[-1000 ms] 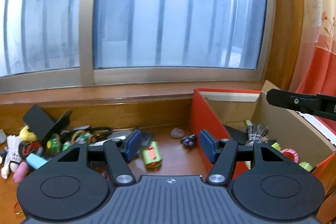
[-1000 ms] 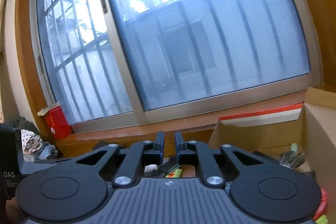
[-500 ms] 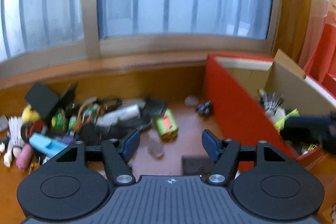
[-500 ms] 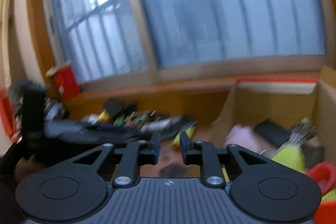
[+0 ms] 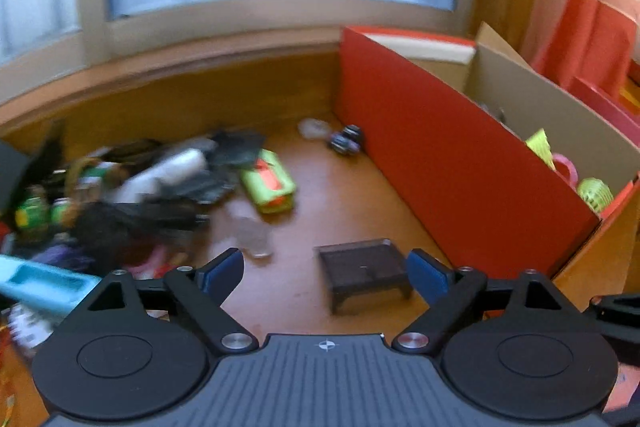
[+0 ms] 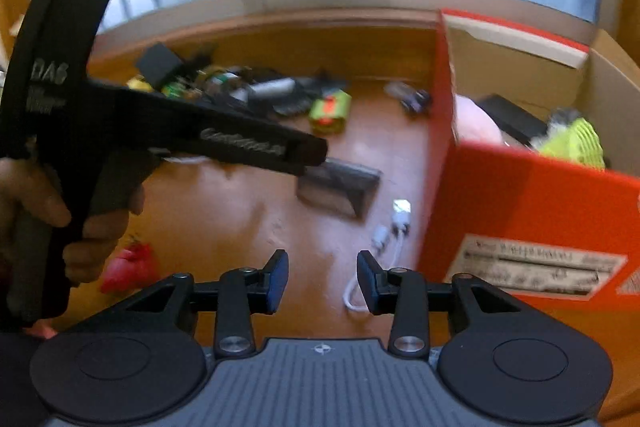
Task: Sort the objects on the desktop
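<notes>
Left gripper (image 5: 325,273): blue-padded fingers spread wide and empty, above the wooden desk; from the right wrist view its black body crosses from 9 o'clock toward the centre, held in a hand (image 6: 38,211)
Right gripper (image 6: 322,281): jaws parted moderately, nothing between them, over bare wood with a glossy sheen
Dark tray (image 5: 364,269): small smoked-plastic rectangle with low walls and short legs, flat on the desk between the left gripper's pads, at 6 o'clock of that view; whether the pads touch it cannot be told
Red box (image 5: 452,163): open cardboard carton, red outside, plain brown inside, at 3 o'clock of the tray; it holds a neon-yellow mesh piece (image 6: 572,143), a pink soft lump and a flat black item
Clutter pile (image 5: 132,187): blurred heap at 10 o'clock, dark straps, a white cylinder, green caps
Green block (image 5: 270,183): lime, boxy, with an orange patch, at the pile's right edge
Blue case (image 5: 44,285): light blue moulded plastic, at 9 o'clock
White cable (image 6: 384,247): thin, looped, with plugs, beside the box's front corner
Red scrap (image 6: 128,267): crumpled, at 8 o'clock of the right wrist view
</notes>
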Action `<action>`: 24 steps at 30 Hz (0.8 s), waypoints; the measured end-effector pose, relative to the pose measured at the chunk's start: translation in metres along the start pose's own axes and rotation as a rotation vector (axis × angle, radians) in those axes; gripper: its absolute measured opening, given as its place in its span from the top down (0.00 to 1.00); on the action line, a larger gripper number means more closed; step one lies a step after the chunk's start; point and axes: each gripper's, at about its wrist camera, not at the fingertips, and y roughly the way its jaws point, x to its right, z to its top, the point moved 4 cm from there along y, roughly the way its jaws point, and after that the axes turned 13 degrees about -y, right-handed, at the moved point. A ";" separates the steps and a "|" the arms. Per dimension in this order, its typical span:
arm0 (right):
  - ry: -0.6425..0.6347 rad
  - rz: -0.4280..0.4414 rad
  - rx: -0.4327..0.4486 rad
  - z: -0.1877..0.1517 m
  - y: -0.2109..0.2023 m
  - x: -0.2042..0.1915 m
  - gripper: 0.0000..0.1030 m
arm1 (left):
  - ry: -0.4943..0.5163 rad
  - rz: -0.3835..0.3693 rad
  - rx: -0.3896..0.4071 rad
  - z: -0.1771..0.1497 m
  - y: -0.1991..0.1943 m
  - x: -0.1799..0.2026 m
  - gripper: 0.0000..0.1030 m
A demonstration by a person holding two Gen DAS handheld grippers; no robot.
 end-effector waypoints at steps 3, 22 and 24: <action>0.005 -0.042 -0.026 -0.006 0.009 -0.005 0.55 | 0.037 -0.024 -0.022 -0.003 0.015 0.008 0.18; -0.026 -0.161 -0.055 -0.026 0.000 -0.023 0.47 | 0.135 -0.050 0.000 -0.014 -0.002 -0.025 0.13; -0.013 -0.195 -0.051 -0.027 -0.002 -0.019 0.47 | 0.144 -0.073 -0.004 -0.014 0.000 -0.022 0.11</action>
